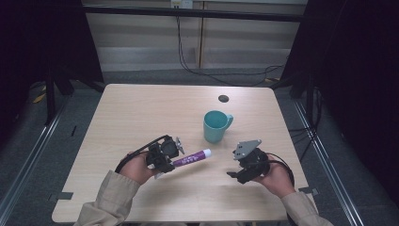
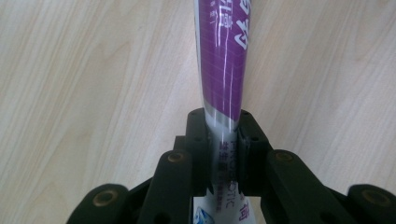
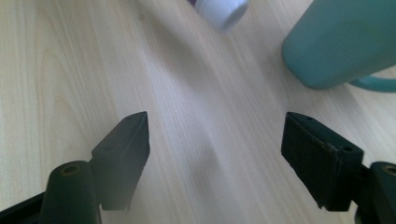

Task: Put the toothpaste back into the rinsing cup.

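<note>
Item: purple tube [image 1: 190,158], white cap [image 1: 207,152] at its far end, flat crimped tail toward the person; held clear above the pale wood counter [image 1: 141,113] at the person's left of centre, cap pointing toward the teal mug [image 1: 215,126] but apart from it; in the right claw view the cap [image 3: 222,10] shows near the mug [image 3: 341,42]. Left claw [image 1: 170,155]: closed on the tube's flattened tail end, the printed film pinched between its two black jaws as the left claw view shows [image 2: 223,154]; the tube [image 2: 224,56] runs straight out ahead of it. Right claw [image 1: 238,173]: jaws spread wide with bare counter between them, holding nothing, low over the counter at the person's right, short of the mug; in its own view [image 3: 215,140] both pads show well apart. Handling, as judged: light, soft-walled, glossy and likely slippery; body would dent or squeeze under a firm pinch; the stiff crimped tail or the hard cap end are the safer places to take hold; mug rigid, upright, handle toward the right, liable to tip if knocked.
</note>
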The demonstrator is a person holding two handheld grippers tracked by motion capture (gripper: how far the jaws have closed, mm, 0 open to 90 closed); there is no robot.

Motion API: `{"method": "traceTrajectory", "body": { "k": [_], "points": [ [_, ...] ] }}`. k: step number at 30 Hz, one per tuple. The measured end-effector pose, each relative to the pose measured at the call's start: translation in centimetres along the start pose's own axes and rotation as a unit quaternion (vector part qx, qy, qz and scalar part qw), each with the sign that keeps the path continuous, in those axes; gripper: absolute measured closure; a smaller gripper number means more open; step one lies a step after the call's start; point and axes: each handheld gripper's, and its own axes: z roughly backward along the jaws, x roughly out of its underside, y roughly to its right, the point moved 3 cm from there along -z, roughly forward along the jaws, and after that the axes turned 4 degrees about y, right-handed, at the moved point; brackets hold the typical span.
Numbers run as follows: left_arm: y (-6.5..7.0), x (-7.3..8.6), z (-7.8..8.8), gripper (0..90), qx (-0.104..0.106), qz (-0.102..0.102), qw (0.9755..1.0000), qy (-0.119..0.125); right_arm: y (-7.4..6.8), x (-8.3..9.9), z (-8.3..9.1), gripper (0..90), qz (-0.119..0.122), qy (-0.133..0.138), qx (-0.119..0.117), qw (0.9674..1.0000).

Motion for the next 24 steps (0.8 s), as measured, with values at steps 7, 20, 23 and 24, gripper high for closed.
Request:
{"method": "traceTrajectory", "body": {
  "k": [7, 20, 23, 24],
  "points": [
    [0.6, -0.9, -0.3, 78.5, 0.007, -0.012, 0.9999, -0.003, -0.2, -1.7, -0.2, 27.9, 0.019, -0.003, -0.022, 0.9996],
    [1.9, -2.9, -0.9, 78.5, 0.030, -0.033, 0.9990, -0.001, -0.9, -4.2, -1.0, 33.3, 0.069, -0.008, -0.028, 0.9972],
    [2.1, -3.2, -1.0, 78.5, 0.030, -0.037, 0.9989, 0.004, -1.2, -4.4, -1.4, 34.3, 0.075, -0.014, -0.033, 0.9966],
    [2.2, -3.5, -1.0, 78.5, 0.033, -0.042, 0.9986, 0.005, -1.3, -4.5, -1.6, 34.5, 0.078, -0.016, -0.036, 0.9962]
  ]
}}
